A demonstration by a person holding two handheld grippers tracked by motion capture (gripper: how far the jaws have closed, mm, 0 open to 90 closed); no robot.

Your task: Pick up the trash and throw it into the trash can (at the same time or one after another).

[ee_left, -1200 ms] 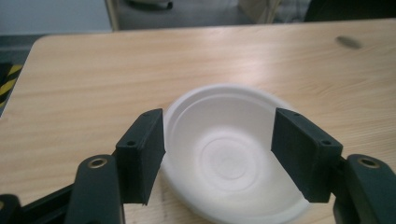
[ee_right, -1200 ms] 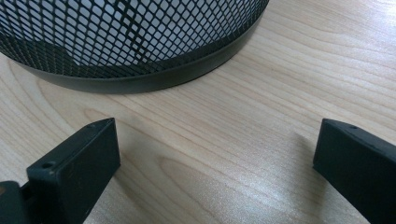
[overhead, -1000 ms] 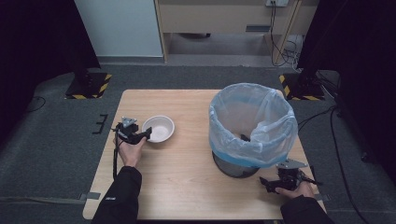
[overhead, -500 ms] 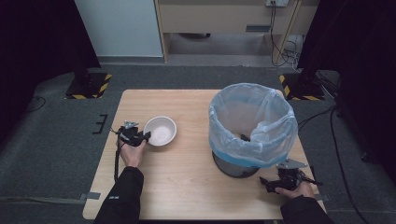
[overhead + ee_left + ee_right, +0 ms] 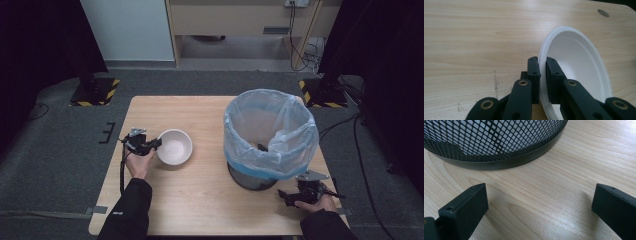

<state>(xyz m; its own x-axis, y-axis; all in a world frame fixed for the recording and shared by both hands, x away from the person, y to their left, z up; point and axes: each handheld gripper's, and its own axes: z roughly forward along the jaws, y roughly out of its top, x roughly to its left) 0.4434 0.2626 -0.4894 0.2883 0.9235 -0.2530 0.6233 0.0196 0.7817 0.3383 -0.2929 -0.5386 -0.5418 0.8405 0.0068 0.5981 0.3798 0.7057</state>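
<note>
**Left gripper pinches the bowl rim, right gripper rests wide open by the bin**

In the high view, the left gripper [image 5: 150, 145] is at the left middle of the frame, over the left part of the wooden desk [image 5: 205, 200]. The left hand [image 5: 138, 164] holds it from below, and the forearm in a dark sleeve [image 5: 127, 212] comes up from the bottom edge. The gripper points toward the right of the frame, at the white bowl [image 5: 175, 147]. In the left gripper view its two black fingers [image 5: 534, 75] are almost closed, one on the outer side and one on the inner side of the rim of the bowl [image 5: 579, 62], and they grip this rim.

The right gripper [image 5: 287, 196] is in the lower right of the high view, held low by the right hand [image 5: 315, 202], just beside the base of the mesh bin [image 5: 252, 177] with its pale blue bag [image 5: 270, 132]. In the right gripper view its fingers [image 5: 464, 210] stand far apart and hold nothing, with bare desk [image 5: 544, 207] between them and the black mesh bin [image 5: 491, 142] in the upper part of the frame.
</note>
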